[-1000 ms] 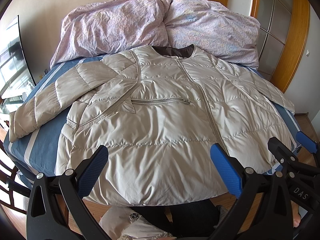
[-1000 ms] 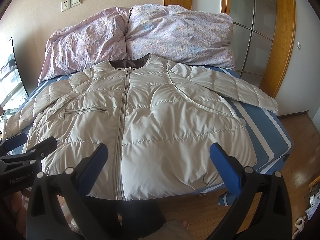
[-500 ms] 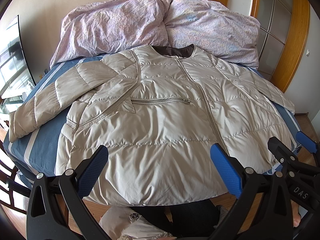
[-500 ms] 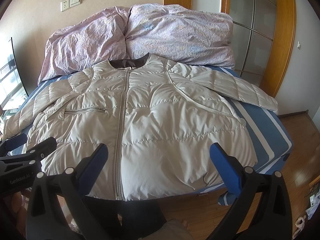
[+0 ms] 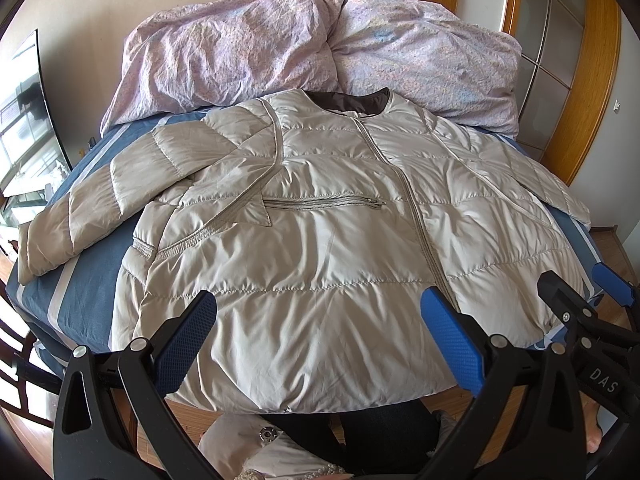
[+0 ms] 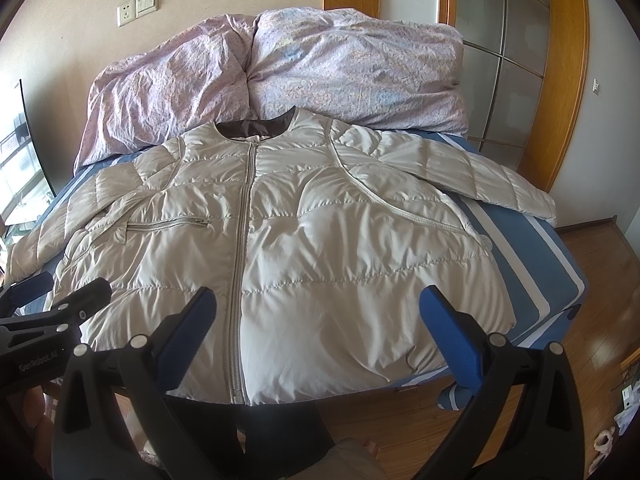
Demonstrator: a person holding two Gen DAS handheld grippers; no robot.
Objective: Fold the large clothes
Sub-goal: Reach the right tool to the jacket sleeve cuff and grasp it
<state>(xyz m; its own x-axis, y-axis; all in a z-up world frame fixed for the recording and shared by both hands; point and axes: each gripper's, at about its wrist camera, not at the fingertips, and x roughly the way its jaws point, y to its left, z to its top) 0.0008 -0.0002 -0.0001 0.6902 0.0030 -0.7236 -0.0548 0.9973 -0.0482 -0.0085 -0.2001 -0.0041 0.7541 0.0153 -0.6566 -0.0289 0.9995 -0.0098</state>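
Note:
A beige quilted puffer jacket (image 5: 320, 240) (image 6: 312, 240) lies front up on the bed, zipped, collar toward the pillows, both sleeves spread out sideways. Its hem hangs at the bed's near edge. My left gripper (image 5: 320, 340) is open above the hem on the jacket's left half, holding nothing. My right gripper (image 6: 320, 336) is open over the hem on the right half, also empty. Each gripper shows at the edge of the other's view: the right gripper (image 5: 580, 304) and the left gripper (image 6: 56, 300).
A blue striped bed sheet (image 6: 532, 264) covers the mattress. A crumpled pink duvet (image 5: 320, 44) is piled at the headboard end. Wooden floor (image 6: 600, 280) runs along the right of the bed, and a wooden-framed glass door (image 6: 512, 60) stands behind. A person's legs (image 5: 380, 432) are below the hem.

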